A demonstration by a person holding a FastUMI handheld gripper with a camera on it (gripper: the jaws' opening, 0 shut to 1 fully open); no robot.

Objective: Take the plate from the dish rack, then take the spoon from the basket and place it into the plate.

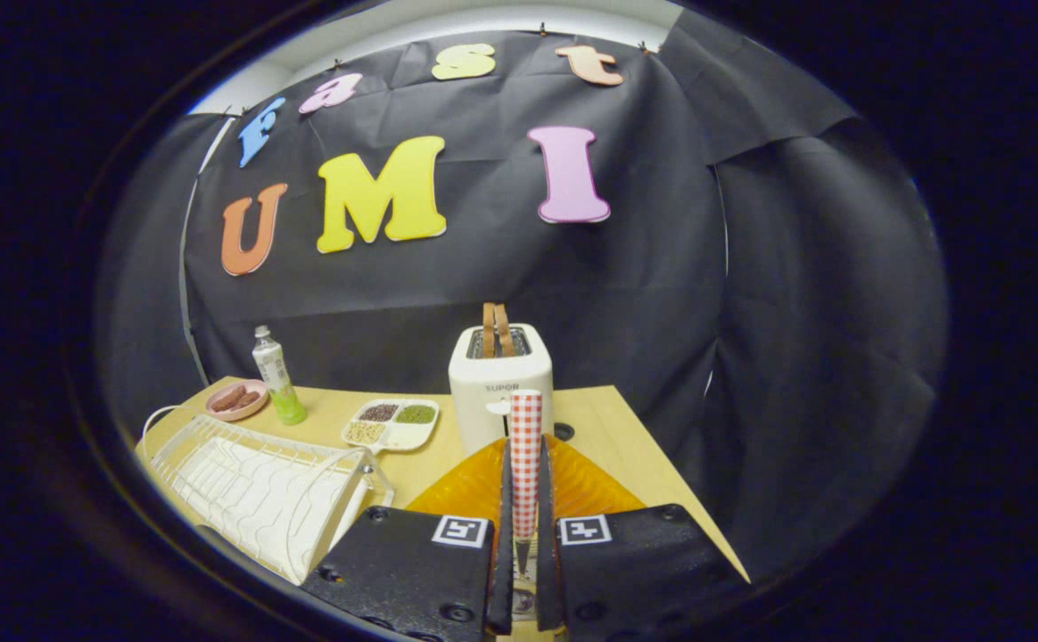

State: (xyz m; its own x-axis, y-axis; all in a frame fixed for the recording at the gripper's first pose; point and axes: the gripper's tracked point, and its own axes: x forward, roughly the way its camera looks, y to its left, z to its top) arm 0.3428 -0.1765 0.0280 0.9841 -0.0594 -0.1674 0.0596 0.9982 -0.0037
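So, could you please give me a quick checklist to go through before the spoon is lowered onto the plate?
1. Grip: gripper fingers closed on the spoon's checked handle: ok.
2. Plate out of the dish rack: orange plate lies on the table: ok.
3. Spoon over the plate: ok.
4. Spoon bowl's position: hidden between the fingers, cannot tell.
5. Toaster clearance: just beyond the plate, gap cannot tell.

- Spoon handle [525, 455]: red-white check, held between the jaws
- Plate [572, 486]: amber, ribbed
- Toaster [499, 385]: cream
- Dish rack [256, 486]: white wire
- Worktop [617, 428]: pale wood
- Bottle [276, 374]: green btm
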